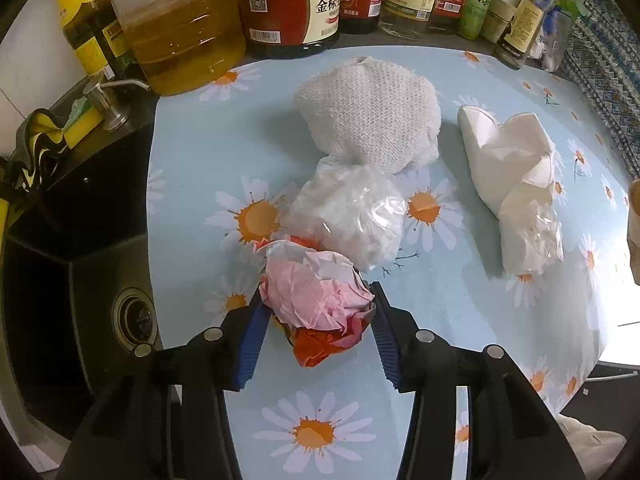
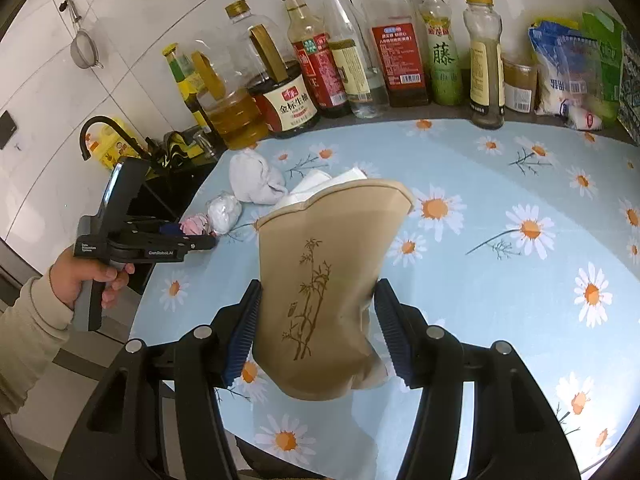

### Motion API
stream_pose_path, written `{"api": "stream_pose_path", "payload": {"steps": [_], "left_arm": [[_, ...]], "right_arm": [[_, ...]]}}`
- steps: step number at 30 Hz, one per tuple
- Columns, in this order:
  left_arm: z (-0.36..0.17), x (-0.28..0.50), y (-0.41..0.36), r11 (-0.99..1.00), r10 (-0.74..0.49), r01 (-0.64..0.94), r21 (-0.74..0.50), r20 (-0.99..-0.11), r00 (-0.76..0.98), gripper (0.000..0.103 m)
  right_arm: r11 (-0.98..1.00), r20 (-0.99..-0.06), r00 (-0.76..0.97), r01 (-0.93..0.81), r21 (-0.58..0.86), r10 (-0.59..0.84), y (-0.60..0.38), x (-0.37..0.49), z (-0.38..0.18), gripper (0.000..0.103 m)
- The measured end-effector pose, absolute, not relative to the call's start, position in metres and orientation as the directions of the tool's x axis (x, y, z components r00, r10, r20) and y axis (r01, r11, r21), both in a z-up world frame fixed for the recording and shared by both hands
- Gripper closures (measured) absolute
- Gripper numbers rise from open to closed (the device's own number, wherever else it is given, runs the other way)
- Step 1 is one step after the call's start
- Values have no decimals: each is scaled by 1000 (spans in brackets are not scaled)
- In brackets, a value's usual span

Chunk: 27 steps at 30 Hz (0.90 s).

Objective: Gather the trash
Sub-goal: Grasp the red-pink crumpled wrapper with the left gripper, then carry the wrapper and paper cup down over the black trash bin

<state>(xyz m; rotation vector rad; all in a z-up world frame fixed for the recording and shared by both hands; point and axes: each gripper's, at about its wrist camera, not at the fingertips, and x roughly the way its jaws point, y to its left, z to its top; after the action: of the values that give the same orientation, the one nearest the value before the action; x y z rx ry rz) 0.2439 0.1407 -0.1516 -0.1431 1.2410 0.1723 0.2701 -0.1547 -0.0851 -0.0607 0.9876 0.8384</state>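
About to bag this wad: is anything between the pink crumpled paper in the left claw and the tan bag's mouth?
Nothing visible. The pink crumpled paper wad sits in the left claw; open flowered tablecloth separates it from the tan bamboo-print bag.

A home kitchen — black sink (image 1: 80, 264), condiment bottles (image 2: 396, 56), daisy-print counter mat (image 2: 500, 280).

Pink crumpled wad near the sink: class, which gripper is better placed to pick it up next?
Left. The left gripper already brackets the pink wad, while the right gripper holds the tan bag.
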Motion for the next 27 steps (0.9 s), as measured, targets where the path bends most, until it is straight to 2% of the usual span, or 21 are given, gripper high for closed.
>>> {"api": "stream_pose_path", "payload": {"steps": [27], "left_arm": [[-111,162,110,970,-19,-208,-125,-893,449,57]], "right_arm": [[684,-745,288,-668,293,601,-146,219,-78,46]]}}
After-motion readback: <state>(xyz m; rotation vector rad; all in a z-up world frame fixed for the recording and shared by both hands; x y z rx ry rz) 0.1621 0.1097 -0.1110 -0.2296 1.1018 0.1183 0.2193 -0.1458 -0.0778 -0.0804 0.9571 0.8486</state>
